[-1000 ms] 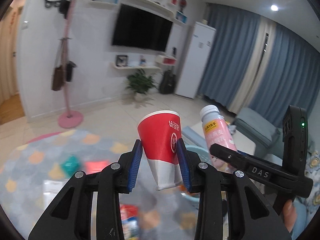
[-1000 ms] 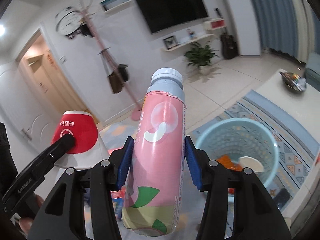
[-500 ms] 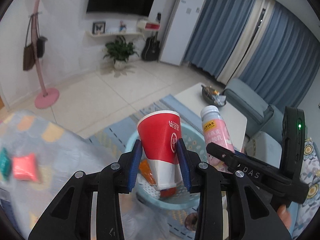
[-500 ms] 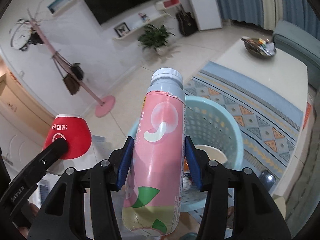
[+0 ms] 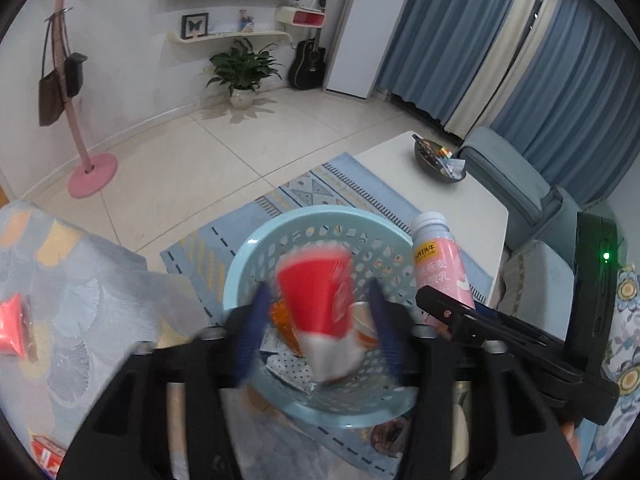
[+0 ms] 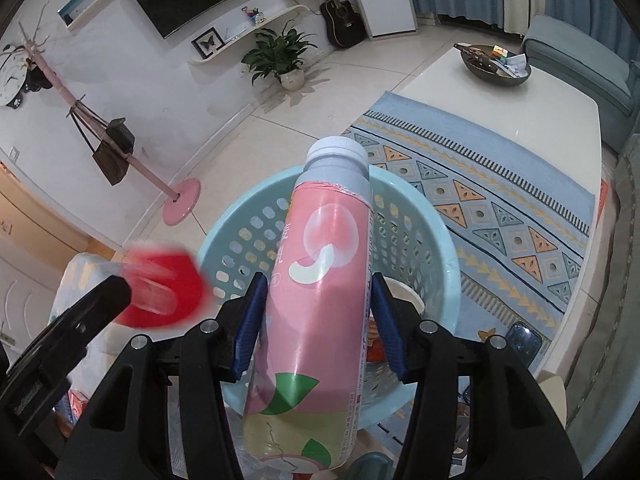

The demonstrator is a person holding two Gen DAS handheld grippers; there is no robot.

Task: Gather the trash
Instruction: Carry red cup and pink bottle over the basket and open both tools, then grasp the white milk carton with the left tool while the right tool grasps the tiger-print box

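The red paper cup (image 5: 320, 312) is seen blurred between the spread pads of the left tongs (image 5: 318, 332), right over the pale blue basket (image 5: 256, 248). Those tongs have just been opening, with the cup between them but no longer pressed, so it is judged to be on its way in. The pink bottle (image 6: 320, 292) is gripped firmly by the right tongs (image 6: 320, 324), cap pointing away, poised above the same basket; it is not yet released. Inside the basket, an orange wrapper (image 5: 282, 318) and a pale cup (image 6: 402, 292) are already collected. Left to do, as far as can be told: the bottle, plus a red packet (image 5: 12, 330) lying on the patterned cloth (image 5: 80, 300). The basket is stood on a blue patterned rug (image 6: 500, 184) beside a white counter (image 6: 532, 104) carrying a dark bowl (image 6: 496, 68). Beyond, a tiled floor (image 5: 192, 160), a potted plant (image 5: 240, 72), a guitar (image 5: 308, 64), a pink coat stand (image 5: 80, 128) and blue curtains (image 5: 500, 48) are visible.
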